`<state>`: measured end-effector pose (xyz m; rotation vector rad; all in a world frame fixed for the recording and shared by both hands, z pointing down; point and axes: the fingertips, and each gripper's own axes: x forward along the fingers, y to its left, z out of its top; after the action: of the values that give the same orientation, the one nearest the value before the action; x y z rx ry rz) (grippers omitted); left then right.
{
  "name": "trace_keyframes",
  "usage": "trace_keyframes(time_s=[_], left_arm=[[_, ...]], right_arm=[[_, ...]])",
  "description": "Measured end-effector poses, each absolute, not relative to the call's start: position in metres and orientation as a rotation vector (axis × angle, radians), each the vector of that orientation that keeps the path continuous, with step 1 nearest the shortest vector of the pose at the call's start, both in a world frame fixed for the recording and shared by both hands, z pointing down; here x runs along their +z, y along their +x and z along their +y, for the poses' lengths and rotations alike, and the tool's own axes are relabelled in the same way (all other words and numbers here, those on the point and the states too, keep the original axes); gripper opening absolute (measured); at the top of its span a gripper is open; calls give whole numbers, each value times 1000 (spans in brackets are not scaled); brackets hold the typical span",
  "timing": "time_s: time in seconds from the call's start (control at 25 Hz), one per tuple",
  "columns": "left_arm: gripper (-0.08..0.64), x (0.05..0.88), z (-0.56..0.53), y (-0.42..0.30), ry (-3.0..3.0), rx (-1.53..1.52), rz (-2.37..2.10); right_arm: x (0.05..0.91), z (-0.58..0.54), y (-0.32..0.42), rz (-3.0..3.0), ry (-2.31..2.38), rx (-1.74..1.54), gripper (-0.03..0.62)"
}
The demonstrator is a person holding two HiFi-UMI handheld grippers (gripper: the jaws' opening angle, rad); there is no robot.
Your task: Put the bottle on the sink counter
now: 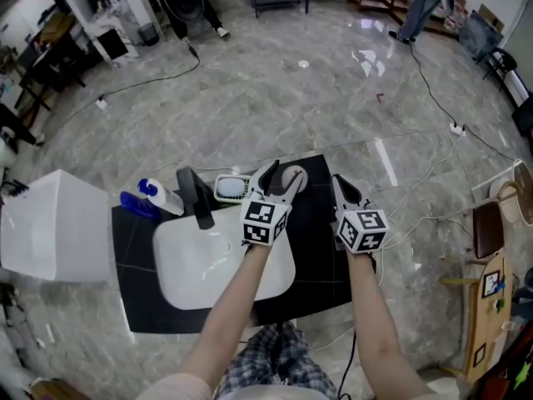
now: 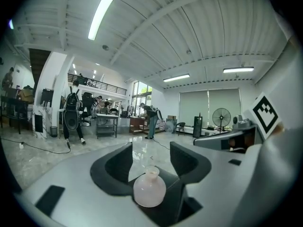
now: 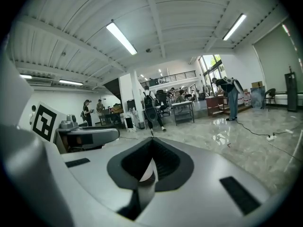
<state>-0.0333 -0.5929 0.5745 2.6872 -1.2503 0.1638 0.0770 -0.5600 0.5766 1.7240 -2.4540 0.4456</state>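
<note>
the small, pale pink, round-bellied bottle stands upright on the black sink counter, at one o'clock of the white basin. the left gripper is spread wide either side of it, not touching; the right gripper is pinched closed, empty. this fits a set-down or a pickup; either way, keep the jaws off its neck so it can't tip.

I see a black counter holding a white basin; behind the basin are a faucet, a blue-capped bottle, possibly a soap dish, and a pale round bottle.
</note>
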Motion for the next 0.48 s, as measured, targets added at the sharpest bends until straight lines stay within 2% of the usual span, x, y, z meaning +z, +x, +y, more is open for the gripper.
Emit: trace_keyframes(time_s=[0.24, 0.48], left_arm=[[227, 522, -561, -56, 2669, 75, -1262], [96, 462, -500, -78, 2675, -10, -1280]], right_arm=[[528, -529, 77, -2468, 1757, 389, 14], [475, -477, 70, -2511, 1750, 320, 15]])
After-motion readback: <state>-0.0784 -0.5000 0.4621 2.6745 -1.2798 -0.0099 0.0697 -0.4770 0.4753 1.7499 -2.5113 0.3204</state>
